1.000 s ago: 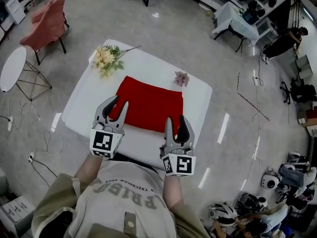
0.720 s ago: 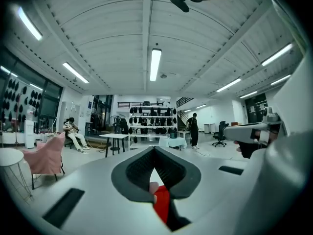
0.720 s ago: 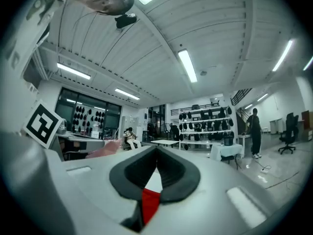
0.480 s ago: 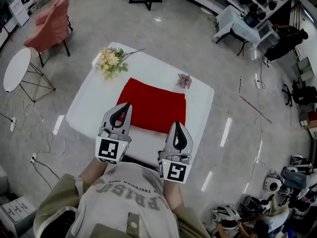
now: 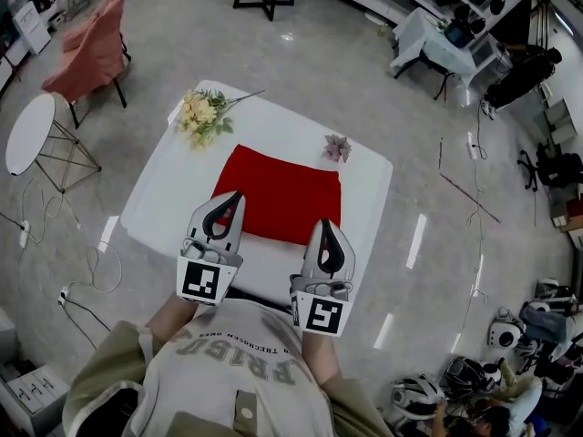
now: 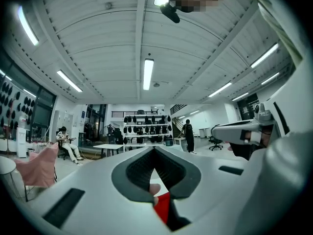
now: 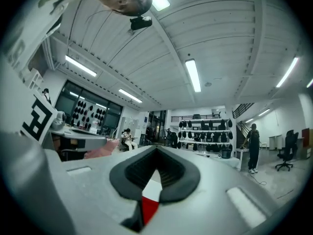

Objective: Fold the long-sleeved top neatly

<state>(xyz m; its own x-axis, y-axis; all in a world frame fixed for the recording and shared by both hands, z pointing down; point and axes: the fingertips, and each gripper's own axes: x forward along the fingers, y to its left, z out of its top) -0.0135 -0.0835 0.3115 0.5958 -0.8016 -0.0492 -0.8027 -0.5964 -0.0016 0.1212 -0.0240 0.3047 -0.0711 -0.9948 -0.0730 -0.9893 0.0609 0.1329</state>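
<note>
Both pairs of jaws are pressed together with nothing between them, the left gripper [image 5: 235,196] and right gripper [image 5: 325,224] side by side, and just below and ahead of their tips the folded red top [image 5: 284,188] lies flat on the white table [image 5: 366,182].

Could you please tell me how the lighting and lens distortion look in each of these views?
Head view: even light, strip-light glare streaks on the floor, the red top sharp, edges bowed. Left gripper view: strong fisheye, dark corners, bright ceiling lights. Right gripper view: the same fisheye and dark corners.
</note>
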